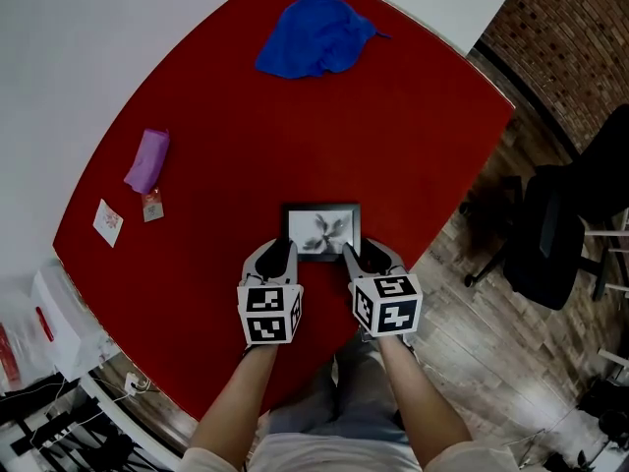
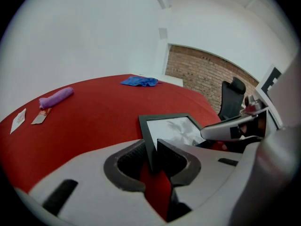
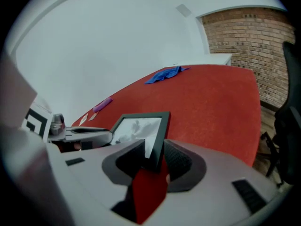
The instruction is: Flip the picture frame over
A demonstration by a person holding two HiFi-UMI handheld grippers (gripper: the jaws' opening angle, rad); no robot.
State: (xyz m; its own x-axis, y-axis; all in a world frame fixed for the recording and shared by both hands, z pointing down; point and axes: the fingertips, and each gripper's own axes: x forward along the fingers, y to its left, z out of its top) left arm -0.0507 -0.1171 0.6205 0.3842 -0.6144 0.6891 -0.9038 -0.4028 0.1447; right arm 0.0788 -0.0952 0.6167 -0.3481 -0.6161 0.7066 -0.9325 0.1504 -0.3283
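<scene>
Fingers parted on both: the left gripper straddles the picture frame at its seven-o'clock corner, the right gripper at five o'clock, covering both corners. The frame lies picture-up on the red bench, with wooden floor beyond.

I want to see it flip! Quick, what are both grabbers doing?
Left gripper: open, a near corner of the black rectangular picture frame between its jaws.
Right gripper: open, the frame's other near corner between its jaws.
</scene>
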